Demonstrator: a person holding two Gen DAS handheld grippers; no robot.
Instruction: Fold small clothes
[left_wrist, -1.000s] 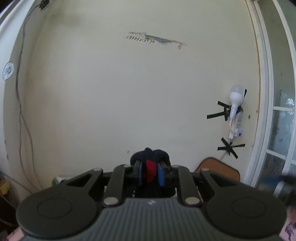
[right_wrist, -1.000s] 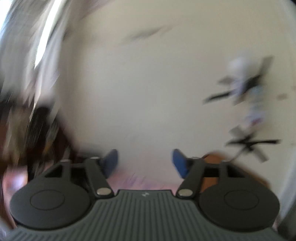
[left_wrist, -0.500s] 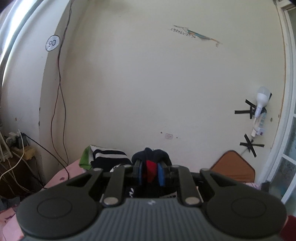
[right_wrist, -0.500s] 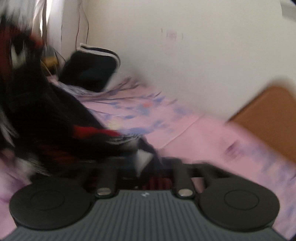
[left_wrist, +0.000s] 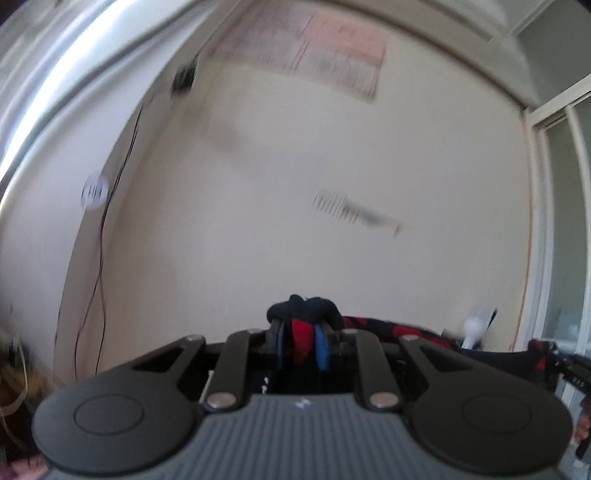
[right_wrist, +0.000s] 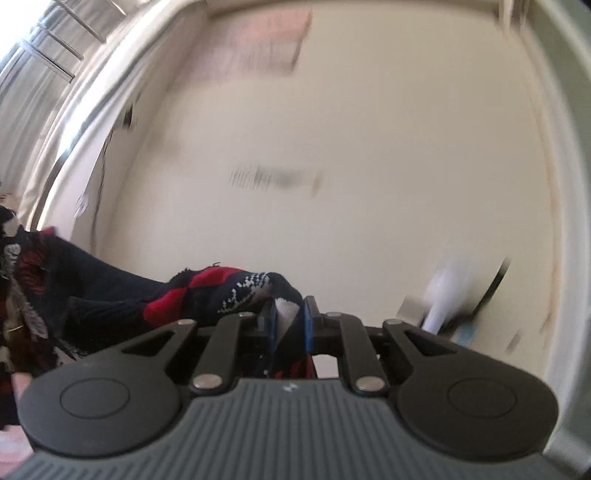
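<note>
Sweater bunched between the pads of the left claw, clenched on a navy-and-red fold, raised against the cream wall; more cloth trails right. Half a second ago this view showed folded clothes on the bed below; now only wall.

Right view: right claw grasping the sweater at a white-patterned edge, cloth stretched away left. Earlier it was low over the pink bed.

Judgement: lift both corners level, keep the span taut, then lay it flat before folding.
</note>
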